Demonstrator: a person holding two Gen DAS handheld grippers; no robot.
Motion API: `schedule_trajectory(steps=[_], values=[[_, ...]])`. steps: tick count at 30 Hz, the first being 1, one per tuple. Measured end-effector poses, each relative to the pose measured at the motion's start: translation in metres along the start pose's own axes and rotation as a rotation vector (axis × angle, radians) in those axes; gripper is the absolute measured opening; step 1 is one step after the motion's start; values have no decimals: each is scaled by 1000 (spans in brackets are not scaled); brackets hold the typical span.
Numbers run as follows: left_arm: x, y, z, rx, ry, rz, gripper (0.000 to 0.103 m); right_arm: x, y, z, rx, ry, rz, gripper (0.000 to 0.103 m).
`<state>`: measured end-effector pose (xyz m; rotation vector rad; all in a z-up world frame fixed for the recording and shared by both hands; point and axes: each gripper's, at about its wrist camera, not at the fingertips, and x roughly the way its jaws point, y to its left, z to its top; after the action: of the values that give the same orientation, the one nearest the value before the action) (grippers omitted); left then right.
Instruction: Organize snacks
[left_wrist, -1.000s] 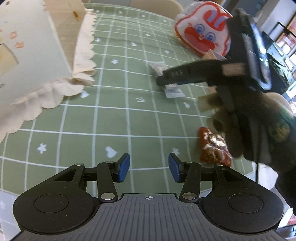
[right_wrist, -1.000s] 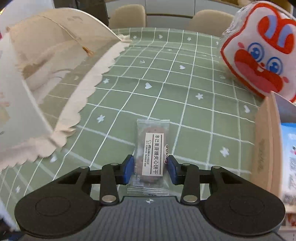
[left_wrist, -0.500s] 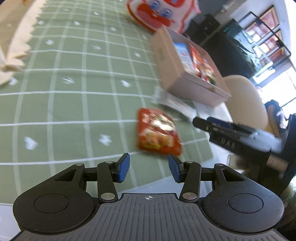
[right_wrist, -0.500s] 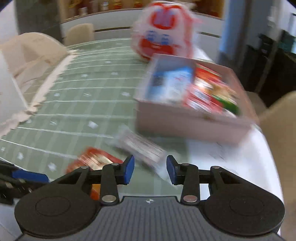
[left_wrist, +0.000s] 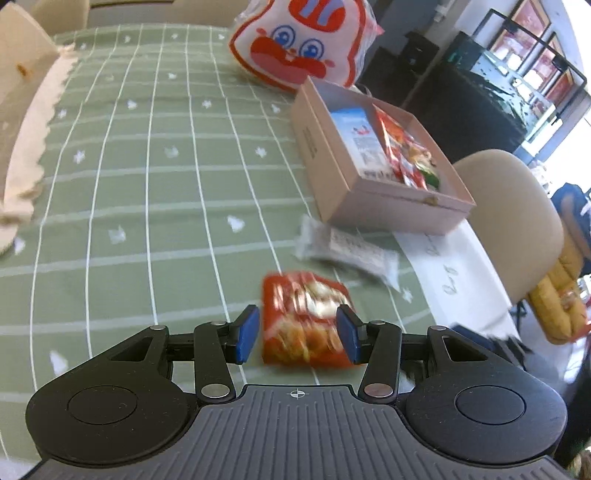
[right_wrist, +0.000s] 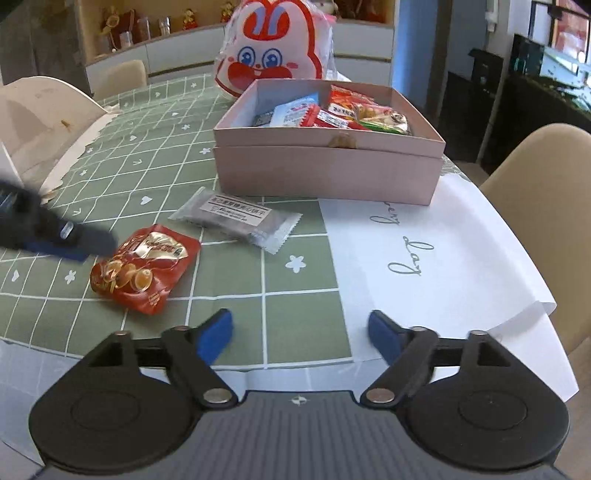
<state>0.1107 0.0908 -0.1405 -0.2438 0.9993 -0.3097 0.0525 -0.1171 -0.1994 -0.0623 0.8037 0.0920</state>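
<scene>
Just in front of the pink snack box lie the grey biscuit packet and red snack pouch, the latter framed by the left gripper's spread, non-touching jaws, likely for boxing, while the empty right gripper is opening.

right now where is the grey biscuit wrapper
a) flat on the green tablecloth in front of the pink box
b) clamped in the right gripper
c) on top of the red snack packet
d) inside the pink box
a: the grey biscuit wrapper lies flat on the green tablecloth just in front of the pink box, beside the red snack packet, while the right gripper is opening with nothing between its jaws.
</scene>
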Motion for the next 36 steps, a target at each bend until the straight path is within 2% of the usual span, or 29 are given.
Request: schedule_trajectory(steps=[2,4,6,12,16,20,22,24,25,27,29,30,32,34,36], values=[[6,-2,6,47,9,13,51,0,3,-8,3,-41,-6,95],[15,-5,8,88,53,18,51,0,5,-15,13,-82,-14,96],[17,-6,5,105,83,15,51,0,3,-14,9,-75,-1,99],[20,-10,-10,109,159,-81,52,2,4,-13,-4,-68,12,103],[22,-5,-7,79,127,-61,48,1,5,-14,-5,-65,13,103],[23,-6,-7,82,120,-61,49,-1,5,-14,-18,-51,27,103],[23,-6,-7,83,119,-61,49,-2,3,-11,-57,-14,62,103],[23,-5,-7,75,113,-66,48,-5,-1,-4,-53,37,98,95],[22,-5,-7,71,111,-68,48,-9,-6,0,-7,36,124,93],[23,-5,-8,67,106,-72,48,-17,-14,7,99,-1,167,92],[23,-3,-8,55,101,-79,47,-17,-13,16,133,-29,169,80],[23,-2,-8,47,99,-84,47,-13,-9,20,113,-29,167,76],[22,1,-8,27,95,-94,47,-2,2,24,57,-13,136,57],[23,5,-7,6,90,-111,49,9,12,24,5,11,108,55],[24,8,-6,-15,80,-125,47,12,20,20,-39,1,68,55]])
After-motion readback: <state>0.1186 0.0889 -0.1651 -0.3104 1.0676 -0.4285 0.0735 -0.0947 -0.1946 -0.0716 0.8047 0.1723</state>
